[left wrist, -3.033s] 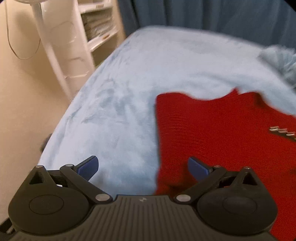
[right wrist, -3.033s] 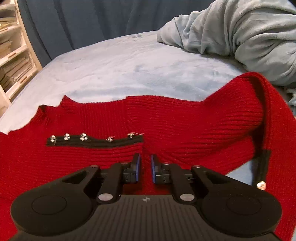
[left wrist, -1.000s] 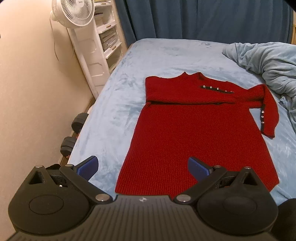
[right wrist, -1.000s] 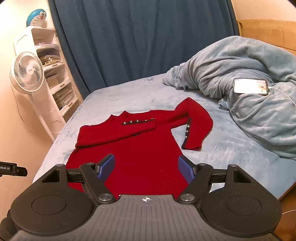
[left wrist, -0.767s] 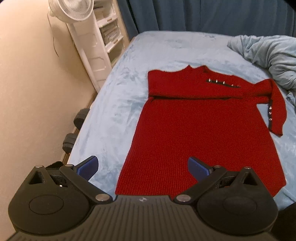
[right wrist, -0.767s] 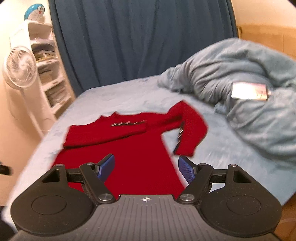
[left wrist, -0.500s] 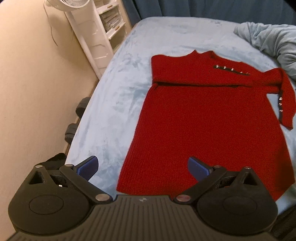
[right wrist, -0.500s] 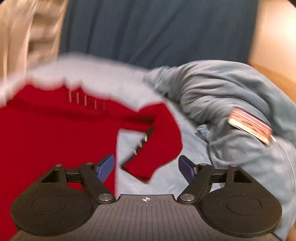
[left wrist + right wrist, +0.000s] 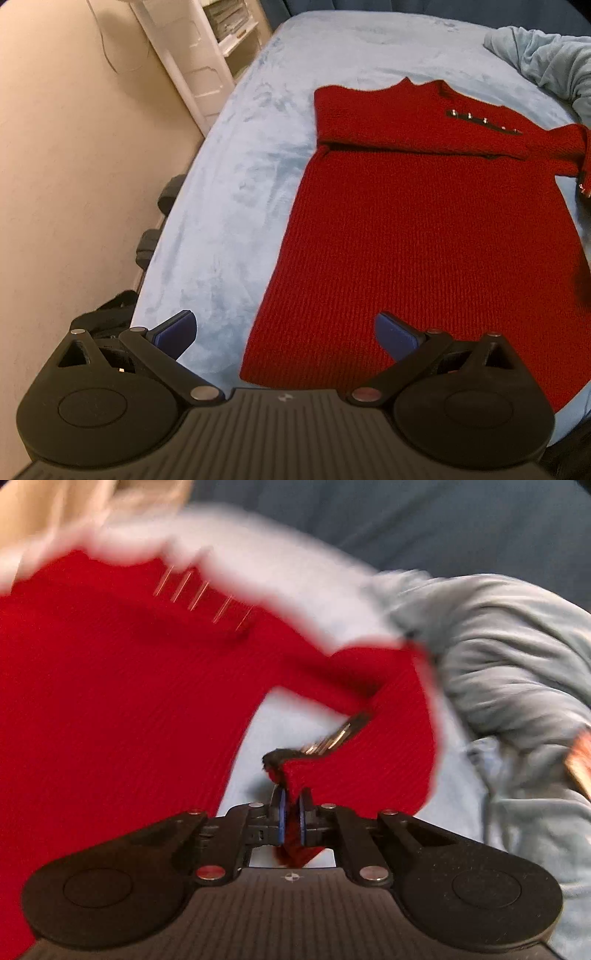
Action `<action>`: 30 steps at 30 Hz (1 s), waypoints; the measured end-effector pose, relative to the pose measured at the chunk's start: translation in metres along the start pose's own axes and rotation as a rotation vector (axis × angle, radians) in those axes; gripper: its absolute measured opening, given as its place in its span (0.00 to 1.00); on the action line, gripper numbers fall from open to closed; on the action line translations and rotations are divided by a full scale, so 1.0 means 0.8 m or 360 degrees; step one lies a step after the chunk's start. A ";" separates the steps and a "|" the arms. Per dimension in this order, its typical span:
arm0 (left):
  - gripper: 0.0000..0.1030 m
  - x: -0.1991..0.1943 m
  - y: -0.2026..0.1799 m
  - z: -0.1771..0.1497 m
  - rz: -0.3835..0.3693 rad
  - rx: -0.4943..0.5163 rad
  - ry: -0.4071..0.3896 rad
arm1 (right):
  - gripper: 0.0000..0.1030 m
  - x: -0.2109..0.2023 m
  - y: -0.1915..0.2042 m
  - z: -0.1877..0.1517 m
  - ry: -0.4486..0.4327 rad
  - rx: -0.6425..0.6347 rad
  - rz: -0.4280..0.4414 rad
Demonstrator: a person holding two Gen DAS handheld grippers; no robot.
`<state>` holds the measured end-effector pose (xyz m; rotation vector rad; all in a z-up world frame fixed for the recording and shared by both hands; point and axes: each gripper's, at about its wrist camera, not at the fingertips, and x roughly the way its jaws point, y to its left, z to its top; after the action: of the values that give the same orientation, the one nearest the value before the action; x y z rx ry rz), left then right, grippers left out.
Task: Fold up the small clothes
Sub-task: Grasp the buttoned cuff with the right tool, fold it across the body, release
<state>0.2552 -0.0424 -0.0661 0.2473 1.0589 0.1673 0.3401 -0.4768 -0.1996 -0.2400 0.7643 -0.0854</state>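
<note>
Red knit dress (image 9: 436,229) lies flat on the blue bed (image 9: 236,192), neck end toward the curtain, hem nearest the cameras; one sleeve is already folded across the chest with its button strip (image 9: 484,121) on top, same as a second ago. Big change is on the other side: the right tongs (image 9: 291,808), which were spread wide and well above the bed a second ago, have swung down to the loose right sleeve (image 9: 391,716) and have just been closing — they're now pressed together with red knit bunched between the pads, right at the dark cuff end (image 9: 275,758). Right wrist view is motion-blurred, so probably cuff plus a bit of sleeve edge in the pinch; can't tell exactly how much. The left tongs (image 9: 286,330) are spread, nothing between them, hovering just above the hem's left corner (image 9: 255,365), lower and closer to the dress than a second ago. For the task: second sleeve is now in hand, so I'd judge the next move is carrying it across the chest over the first one, then the hem-up fold, which the left side looks staged for. Crumpled blanket (image 9: 509,657) sits just beside that sleeve — snag risk if the carry swings wide.
</note>
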 end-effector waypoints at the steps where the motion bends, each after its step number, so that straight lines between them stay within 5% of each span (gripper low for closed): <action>1: 1.00 -0.001 0.002 0.001 0.0004 -0.0008 -0.0007 | 0.05 -0.022 -0.027 0.020 -0.0087 0.0191 0.0006; 4: 1.00 0.000 0.004 0.000 -0.0020 -0.0054 0.0014 | 0.05 -0.093 -0.112 0.069 -0.0353 0.0644 0.0072; 9: 1.00 0.000 0.004 -0.004 -0.0089 -0.0089 0.0040 | 0.05 -0.183 -0.217 0.128 -0.0668 0.0964 -0.0086; 14: 1.00 0.001 0.009 -0.009 -0.0080 -0.0100 0.0050 | 0.05 -0.169 -0.288 0.136 -0.0574 0.1223 -0.0395; 19: 1.00 0.014 0.025 -0.005 -0.0069 -0.0159 0.0089 | 0.05 -0.078 -0.281 0.097 -0.0158 0.1214 -0.0477; 23: 1.00 0.025 0.039 0.000 -0.0069 -0.0196 0.0086 | 0.05 -0.042 -0.255 0.095 -0.0046 0.1153 -0.0515; 26: 1.00 0.037 0.054 0.004 -0.0076 -0.0235 0.0079 | 0.05 -0.039 -0.224 0.140 -0.0070 0.1008 -0.0467; 30: 1.00 0.057 0.084 0.004 -0.0105 -0.0325 0.0090 | 0.05 -0.043 -0.118 0.247 -0.0168 0.0727 -0.0251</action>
<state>0.2786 0.0333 -0.0837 0.0231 1.0959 0.2225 0.4538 -0.5260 -0.0157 0.1301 0.6014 -0.3884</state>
